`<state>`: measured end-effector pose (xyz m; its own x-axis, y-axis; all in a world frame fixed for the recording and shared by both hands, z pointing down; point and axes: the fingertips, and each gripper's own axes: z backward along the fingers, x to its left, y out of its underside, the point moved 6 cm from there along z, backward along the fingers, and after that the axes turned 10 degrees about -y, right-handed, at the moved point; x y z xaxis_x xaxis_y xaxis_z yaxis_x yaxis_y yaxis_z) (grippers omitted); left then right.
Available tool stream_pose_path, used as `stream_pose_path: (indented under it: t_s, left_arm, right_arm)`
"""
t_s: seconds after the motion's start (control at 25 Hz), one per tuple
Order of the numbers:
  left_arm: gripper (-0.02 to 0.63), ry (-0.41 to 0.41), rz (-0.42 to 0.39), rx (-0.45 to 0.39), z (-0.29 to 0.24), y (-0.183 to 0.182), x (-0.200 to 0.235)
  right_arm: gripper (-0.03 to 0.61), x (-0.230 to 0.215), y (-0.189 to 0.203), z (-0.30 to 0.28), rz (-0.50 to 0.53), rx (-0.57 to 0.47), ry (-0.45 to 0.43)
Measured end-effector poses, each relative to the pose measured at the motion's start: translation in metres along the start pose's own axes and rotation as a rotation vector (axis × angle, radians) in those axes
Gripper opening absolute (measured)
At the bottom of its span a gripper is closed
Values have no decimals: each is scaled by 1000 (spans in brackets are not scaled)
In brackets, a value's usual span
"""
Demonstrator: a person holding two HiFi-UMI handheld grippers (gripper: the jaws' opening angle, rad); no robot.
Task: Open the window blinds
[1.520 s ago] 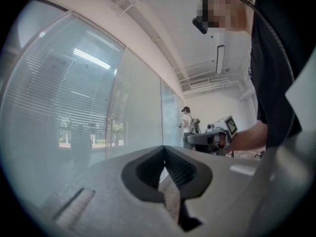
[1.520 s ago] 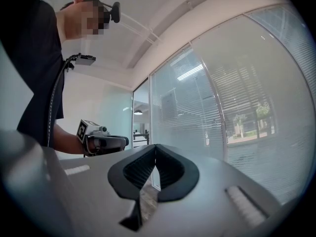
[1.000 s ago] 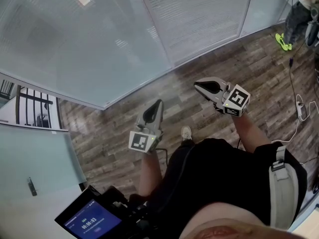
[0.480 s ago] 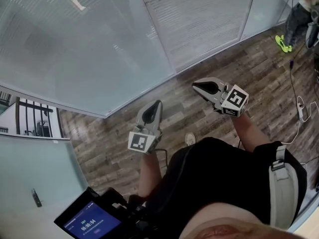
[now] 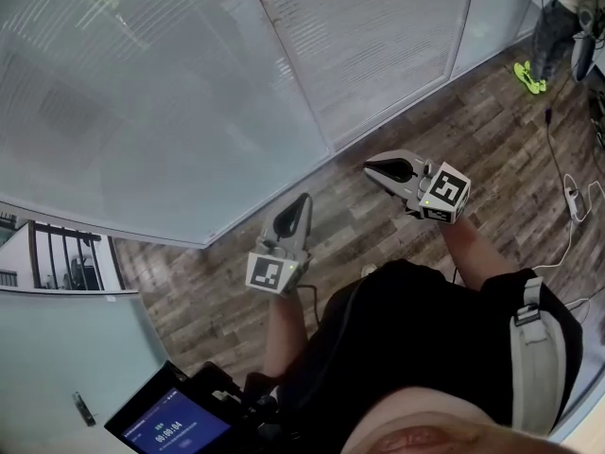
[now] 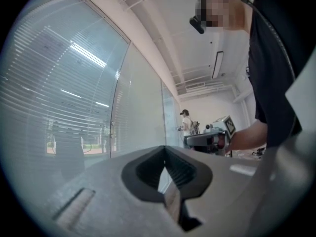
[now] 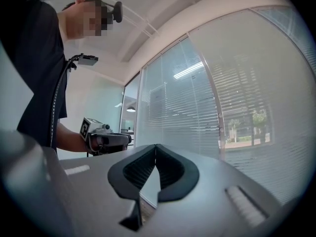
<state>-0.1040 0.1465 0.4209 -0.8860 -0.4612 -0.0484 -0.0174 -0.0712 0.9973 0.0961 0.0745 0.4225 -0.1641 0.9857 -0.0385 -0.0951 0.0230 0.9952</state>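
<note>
Glass wall point(image 5: 142, 112) far | blinds point(image 5: 378, 36): slats likely light, bendable; find a wand, none visible | your left gripper point(image 5: 301, 200), right gripper point(image 5: 371, 166): fingers closed, empty

The only writing that can be read is on the blue screen point(image 5: 175, 430) at the lower left of the head view. It shows white digits like a timer, seemingly 00:00:04; a smaller line above them and a button below are too small to read. A square marker point(image 5: 272, 273) in black and white sits on the cube of the left hand-held gripper point(image 5: 300, 200). A second marker point(image 5: 447, 190) is on the right hand-held gripper point(image 5: 371, 166). Both are coded patterns, not letters.
</note>
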Motion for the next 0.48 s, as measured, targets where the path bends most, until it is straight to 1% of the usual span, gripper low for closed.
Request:
stream_pose_path:
  t_s: [0.08,0.2,0.4,0.48]
  left_arm:
    - [3,12,4,-1,0,4,4]
    - [3,21,18,-2,-6,8,24]
    - [3,35,30,-16,-2,11,34]
    - [3,31,44,-14,1,12,36]
  right_arm:
    - [5,0,2,-4,17,5,5]
    - [5,-10,1,-20,46,28,11]
    - [5,-9,3,-28,40,25,32]
    - [5,-7,4,-30,43,41,30]
